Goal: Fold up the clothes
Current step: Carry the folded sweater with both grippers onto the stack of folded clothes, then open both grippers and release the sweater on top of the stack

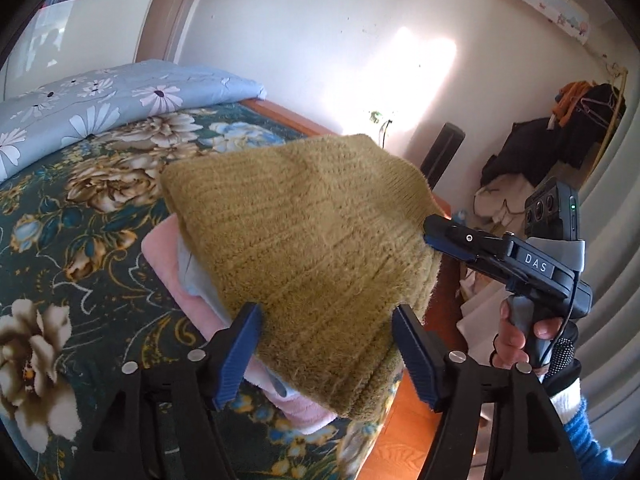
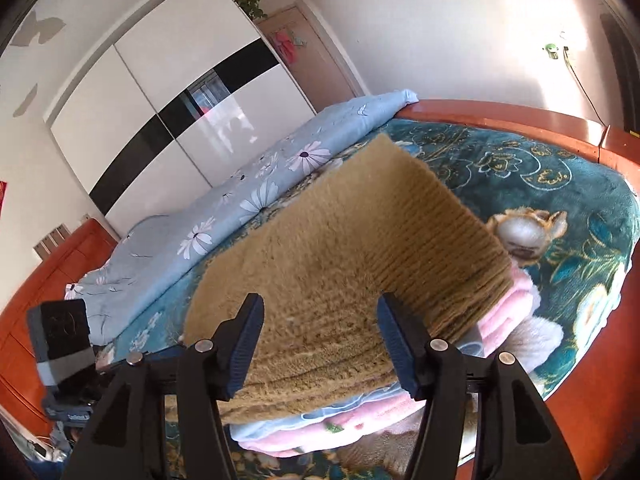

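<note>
A folded olive-green knit sweater (image 1: 304, 232) lies on top of a stack of folded pink (image 1: 168, 264) and light blue clothes on the bed. It also shows in the right wrist view (image 2: 320, 280) above the pink garment (image 2: 508, 312). My left gripper (image 1: 326, 352) is open, its fingers on either side of the sweater's near edge. My right gripper (image 2: 320, 348) is open at the sweater's other edge. It shows in the left wrist view (image 1: 436, 236) with its tip at the sweater's right side.
The bed has a dark teal floral blanket (image 1: 60, 240) and an orange wooden frame (image 2: 500, 116). A folded light blue daisy quilt (image 1: 100, 100) lies along the far side. A white wardrobe (image 2: 168, 92) stands behind. Clothes are piled by the wall (image 1: 560, 140).
</note>
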